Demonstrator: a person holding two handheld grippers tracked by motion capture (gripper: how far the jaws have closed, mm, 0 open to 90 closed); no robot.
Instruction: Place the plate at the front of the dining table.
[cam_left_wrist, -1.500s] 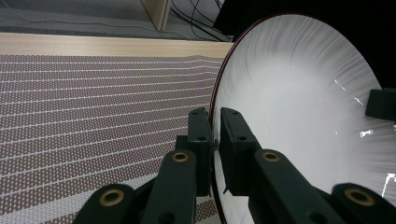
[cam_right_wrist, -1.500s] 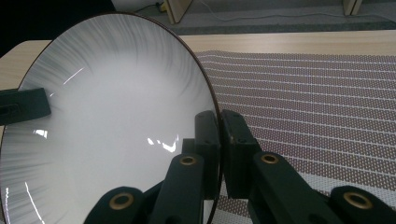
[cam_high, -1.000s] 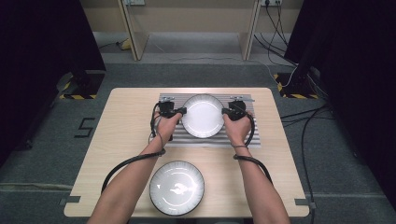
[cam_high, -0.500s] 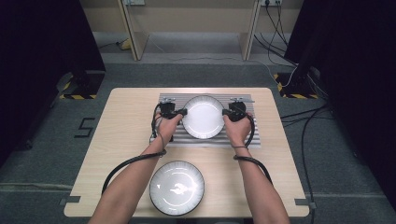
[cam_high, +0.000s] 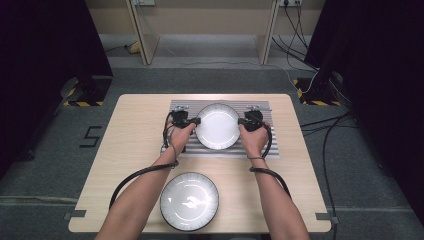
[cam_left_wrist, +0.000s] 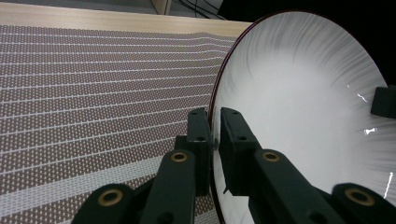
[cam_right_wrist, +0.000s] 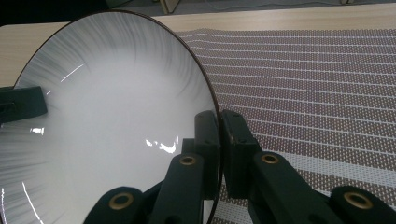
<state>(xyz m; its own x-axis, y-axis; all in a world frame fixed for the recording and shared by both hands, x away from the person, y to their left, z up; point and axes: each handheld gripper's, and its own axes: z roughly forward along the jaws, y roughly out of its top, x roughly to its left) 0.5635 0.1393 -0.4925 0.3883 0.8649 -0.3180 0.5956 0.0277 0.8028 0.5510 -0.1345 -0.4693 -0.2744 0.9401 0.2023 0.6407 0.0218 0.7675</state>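
The desk (cam_high: 130, 135) carries a striped mat (cam_high: 265, 145) toward its far edge, with bare wood left and right of it. A second plate (cam_high: 189, 201) sits at the near edge, between the forearms. The white plate (cam_high: 218, 126) is over the mat's middle, probably lifted clear, though contact is hard to judge. The left gripper (cam_left_wrist: 214, 128) is clamped on its left rim, the right gripper (cam_right_wrist: 219, 135) on its right rim, jaws narrow, opposite each other.

Black all over, the left gripper (cam_left_wrist: 214, 135) and right gripper (cam_right_wrist: 219, 140) — flat blocky jaws, brass-ringed pivots low in frame. Black cables (cam_high: 135, 177) loop off both; forearms bare
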